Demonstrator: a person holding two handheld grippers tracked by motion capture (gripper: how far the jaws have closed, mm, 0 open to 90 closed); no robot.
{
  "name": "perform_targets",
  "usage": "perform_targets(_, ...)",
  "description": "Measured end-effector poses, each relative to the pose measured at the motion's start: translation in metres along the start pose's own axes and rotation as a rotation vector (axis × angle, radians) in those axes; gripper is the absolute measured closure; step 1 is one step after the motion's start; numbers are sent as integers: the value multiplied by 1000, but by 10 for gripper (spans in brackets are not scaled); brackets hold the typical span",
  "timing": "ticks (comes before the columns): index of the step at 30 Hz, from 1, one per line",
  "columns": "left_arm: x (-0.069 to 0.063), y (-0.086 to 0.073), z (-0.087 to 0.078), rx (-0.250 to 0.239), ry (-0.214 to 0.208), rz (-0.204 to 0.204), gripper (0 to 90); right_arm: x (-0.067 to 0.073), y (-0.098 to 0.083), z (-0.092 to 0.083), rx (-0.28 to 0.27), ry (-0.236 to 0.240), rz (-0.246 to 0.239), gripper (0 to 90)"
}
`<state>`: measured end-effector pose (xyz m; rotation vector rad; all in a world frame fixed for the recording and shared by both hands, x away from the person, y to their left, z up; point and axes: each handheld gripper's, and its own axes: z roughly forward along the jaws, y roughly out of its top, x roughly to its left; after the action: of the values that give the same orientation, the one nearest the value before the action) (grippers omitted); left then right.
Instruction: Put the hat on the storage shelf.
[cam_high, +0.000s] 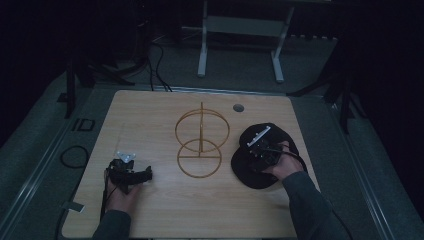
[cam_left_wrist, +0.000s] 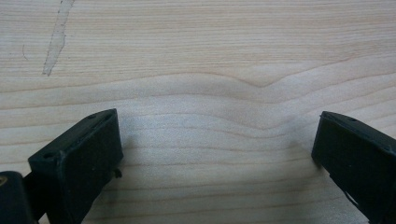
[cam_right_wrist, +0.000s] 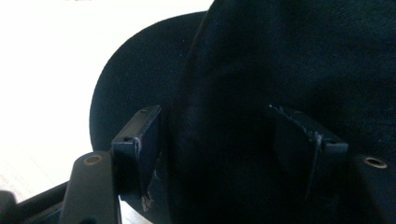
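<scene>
A black fabric cap (cam_high: 260, 162) lies near the right edge of the pale wood-grain table (cam_high: 150, 107), about midway along that edge; its flat rounded brim (cam_right_wrist: 135, 79) reaches toward the table's middle, and its soft crown, of a matt woven cloth, bulges beside it. The right gripper (cam_high: 264, 152), held in the person's right hand (cam_high: 282, 167), sits over the cap; in the right gripper view its two blocky black jaws stand wide, one on each side of a fold of the crown; whether the pads press on the cloth cannot be told, so dark is the fabric there. At the table's centre stands a thin golden wire stand (cam_high: 201, 142): one ring flat on the wood, a second ring upright above it, and a slim straight post rising through both. The left gripper (cam_high: 131, 174) rests near the front left corner in the left hand (cam_high: 120, 197), a grey three-cornered plate on top; in the left gripper view its squared matt jaws are spread far apart over bare wavy grain, holding nothing.
</scene>
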<state>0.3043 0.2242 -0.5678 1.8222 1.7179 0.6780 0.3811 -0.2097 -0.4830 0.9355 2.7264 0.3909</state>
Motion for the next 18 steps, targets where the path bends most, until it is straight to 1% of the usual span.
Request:
perform_targets(3,0,0,0,0,-1,1,12,0,-1,5,6,13,16,344)
perform_targets(5,0,0,0,1,-2,3,12,-2,0,6,0,31,37,374)
perform_targets(7,0,0,0,-1,-5,4,12,-4,0,7,-11,60,53,425)
perform_targets(8,-1,0,0,-1,-5,4,12,-6,0,7,-15,88,77,459)
perform_targets(9,-1,0,0,-1,-5,4,12,-8,0,8,-14,105,96,485)
perform_targets(13,-1,0,0,-1,-6,4,12,-14,-1,11,-23,181,150,589)
perform_targets(15,-1,0,0,-2,-6,4,12,-17,-2,12,-24,221,176,669)
perform_targets(16,-1,0,0,-2,-7,4,12,-19,-3,12,-27,247,183,706)
perform_targets(18,-1,0,0,-2,-8,4,12,-19,-2,12,-23,251,176,732)
